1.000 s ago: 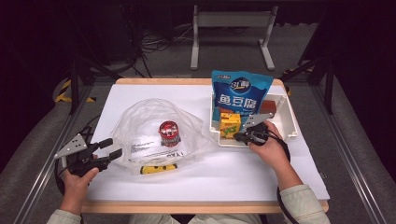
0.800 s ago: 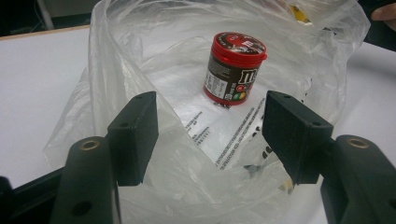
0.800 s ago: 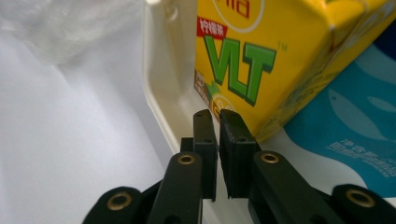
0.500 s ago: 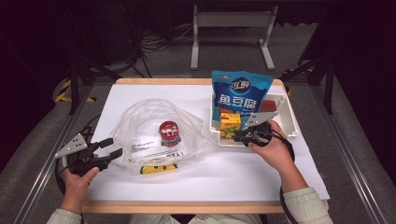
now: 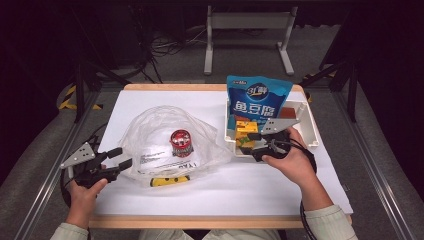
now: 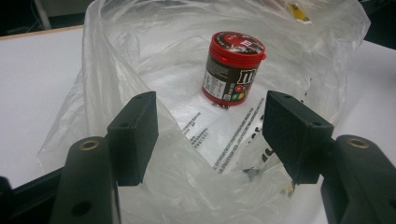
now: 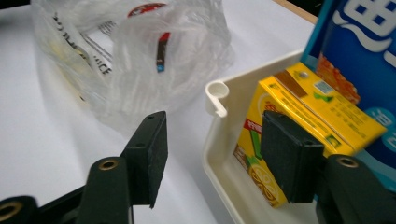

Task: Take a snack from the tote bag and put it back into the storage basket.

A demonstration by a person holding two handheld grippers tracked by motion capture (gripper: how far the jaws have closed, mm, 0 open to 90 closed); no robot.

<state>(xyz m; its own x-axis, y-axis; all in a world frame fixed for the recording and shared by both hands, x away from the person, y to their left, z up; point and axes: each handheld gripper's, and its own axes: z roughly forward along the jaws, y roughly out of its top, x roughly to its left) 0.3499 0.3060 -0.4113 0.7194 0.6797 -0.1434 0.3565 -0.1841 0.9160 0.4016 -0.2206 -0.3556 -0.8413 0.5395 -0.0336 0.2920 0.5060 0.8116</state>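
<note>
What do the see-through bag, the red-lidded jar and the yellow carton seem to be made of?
Bag: thin clear plastic film, glossy and crinkled, with print showing through. Jar: probably hard plastic, with a smooth red lid and a shiny printed label. Yellow carton: likely coated paperboard, with sharp folded edges and a slight sheen.

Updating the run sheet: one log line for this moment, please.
left gripper: open at plastic bag mouth | right gripper: jaws just opening, nothing held, at white tray corner | yellow carton: in tray | red-lidded jar: in bag

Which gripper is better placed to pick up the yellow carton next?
Right. The right gripper is open at the tray, one jaw beside the carton; the left gripper faces the bag.
</note>
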